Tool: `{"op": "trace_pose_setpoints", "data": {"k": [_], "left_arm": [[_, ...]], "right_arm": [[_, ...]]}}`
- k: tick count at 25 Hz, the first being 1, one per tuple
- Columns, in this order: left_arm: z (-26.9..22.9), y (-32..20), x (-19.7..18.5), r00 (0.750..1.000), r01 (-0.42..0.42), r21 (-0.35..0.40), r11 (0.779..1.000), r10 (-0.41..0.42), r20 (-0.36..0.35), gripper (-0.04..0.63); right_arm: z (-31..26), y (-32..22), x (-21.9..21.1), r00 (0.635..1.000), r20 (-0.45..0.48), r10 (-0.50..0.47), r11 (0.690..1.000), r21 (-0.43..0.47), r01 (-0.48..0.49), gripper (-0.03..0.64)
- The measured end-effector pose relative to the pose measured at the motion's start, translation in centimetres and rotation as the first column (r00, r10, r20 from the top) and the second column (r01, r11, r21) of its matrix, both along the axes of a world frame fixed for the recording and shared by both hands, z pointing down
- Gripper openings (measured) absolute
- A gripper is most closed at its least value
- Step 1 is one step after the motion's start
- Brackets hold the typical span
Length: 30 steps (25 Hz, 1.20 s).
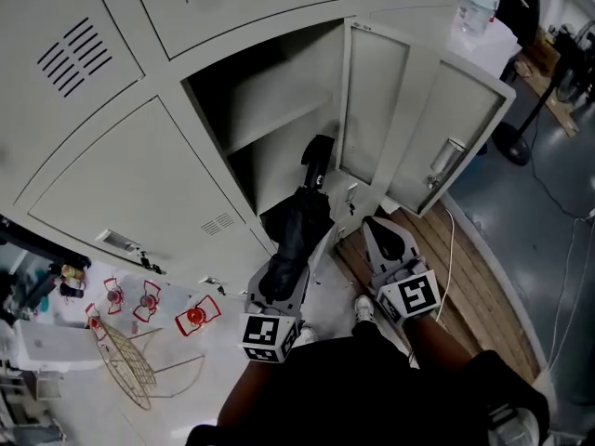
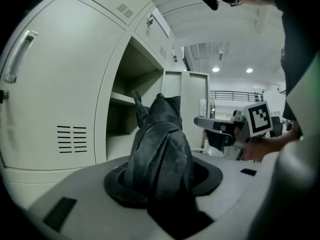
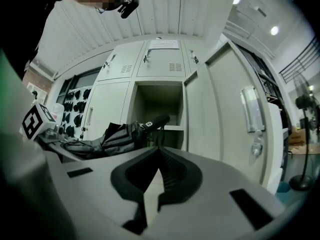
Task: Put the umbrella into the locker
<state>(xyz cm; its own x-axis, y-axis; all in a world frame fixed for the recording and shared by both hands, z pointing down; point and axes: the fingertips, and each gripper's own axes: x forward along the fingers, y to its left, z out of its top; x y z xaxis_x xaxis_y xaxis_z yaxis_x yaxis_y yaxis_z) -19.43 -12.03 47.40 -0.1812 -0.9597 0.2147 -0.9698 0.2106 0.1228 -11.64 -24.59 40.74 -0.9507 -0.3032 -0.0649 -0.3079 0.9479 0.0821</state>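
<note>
**Umbrella at the locker mouth, not yet inside**
The left hand-held gripper [image 1: 284, 284] clamps the folded black umbrella [image 1: 299, 226], its handle reaching the open locker [image 1: 288, 110]. The right hand-held gripper [image 3: 159, 156] is closed and empty. Placing and releasing remain.

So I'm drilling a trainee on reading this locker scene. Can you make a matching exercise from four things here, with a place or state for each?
Things:
1. umbrella
2. locker door
3. right gripper
4. bottle

Places or states:
A. swung open
B. jaws together, nothing between them
C. standing on the white top at the head view's upper right
D. clamped in the left gripper, handle toward the open locker

Pairs: 1-D, 2-A, 3-B, 4-C
</note>
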Motion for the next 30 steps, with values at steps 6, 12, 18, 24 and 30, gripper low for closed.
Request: {"op": "trace_pose_setpoints", "data": {"k": [6,12,18,24,30], "left_arm": [[0.9,-1.9,-1.9,0.991,0.132,-0.033,0.991,-0.132,0.001,0.193],[2.0,-3.7,-2.8,0.973,0.231,-0.07,0.971,-0.23,0.01,0.193],[4.6,-5.2,-3.5,0.947,0.319,-0.14,0.937,-0.322,0.002,0.193],[5.6,-7.1,-5.2,0.905,0.423,-0.166,0.891,-0.423,0.039,0.193],[6.0,-8.6,-7.7,0.874,0.485,-0.212,0.848,-0.479,0.084,0.193]], "right_arm": [[0.7,-2.9,-2.9,0.992,0.006,-0.128,0.992,0.017,0.128,-0.002],[0.3,-5.1,-4.5,0.974,0.018,-0.226,0.974,0.034,0.226,-0.002],[1.1,-4.9,-5.2,0.945,-0.002,-0.328,0.944,0.029,0.328,-0.002],[2.3,-4.1,-5.5,0.897,-0.022,-0.441,0.897,0.019,0.442,-0.002],[2.9,-3.1,-5.0,0.858,-0.02,-0.513,0.858,0.013,0.513,-0.002]]}}
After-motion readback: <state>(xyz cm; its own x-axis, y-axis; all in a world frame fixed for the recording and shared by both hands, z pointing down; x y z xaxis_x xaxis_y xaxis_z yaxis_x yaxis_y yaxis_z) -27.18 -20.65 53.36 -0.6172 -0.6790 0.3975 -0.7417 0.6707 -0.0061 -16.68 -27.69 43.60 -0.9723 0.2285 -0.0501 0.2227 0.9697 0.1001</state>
